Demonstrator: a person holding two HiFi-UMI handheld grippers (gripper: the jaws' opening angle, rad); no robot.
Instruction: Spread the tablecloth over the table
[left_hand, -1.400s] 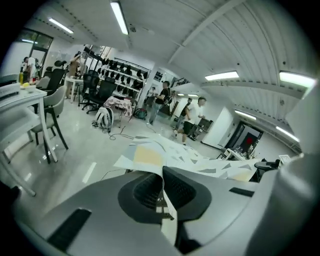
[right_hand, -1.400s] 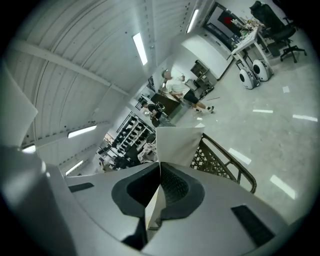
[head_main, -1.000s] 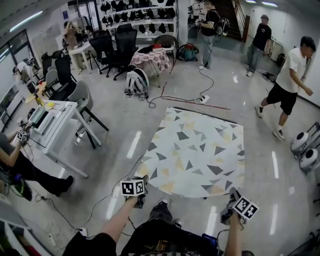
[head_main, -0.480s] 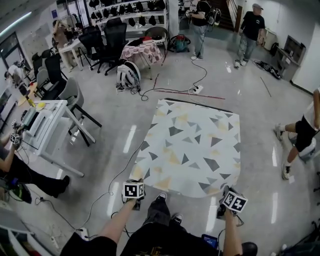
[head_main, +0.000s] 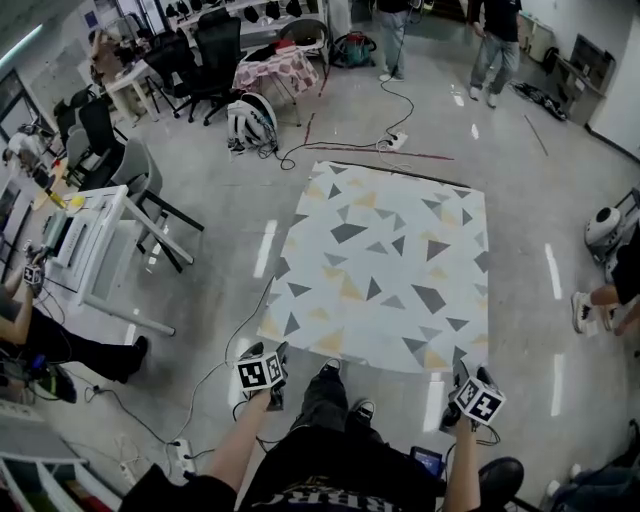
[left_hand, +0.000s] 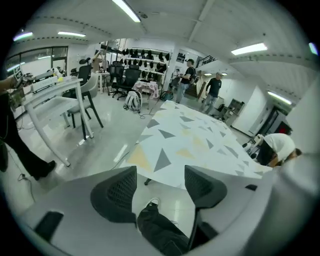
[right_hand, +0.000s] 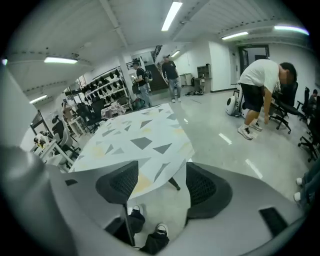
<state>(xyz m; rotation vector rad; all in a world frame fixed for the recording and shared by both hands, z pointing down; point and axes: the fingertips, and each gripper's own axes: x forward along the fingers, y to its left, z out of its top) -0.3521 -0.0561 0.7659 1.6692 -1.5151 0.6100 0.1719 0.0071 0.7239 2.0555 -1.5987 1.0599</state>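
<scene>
left gripper (left_hand: 159, 180): jaws just opening wide, empty | right gripper (right_hand: 161, 182): likewise | tablecloth (head_main: 385, 265): flat, near edge just ahead of both

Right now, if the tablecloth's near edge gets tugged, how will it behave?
Probably floppy: the tablecloth lies flat as a thin sheet, its near edge overhanging a table leg. Likely light, and nothing sits on it, so a tug may slide the whole sheet. A pinched corner would probably fold.
</scene>
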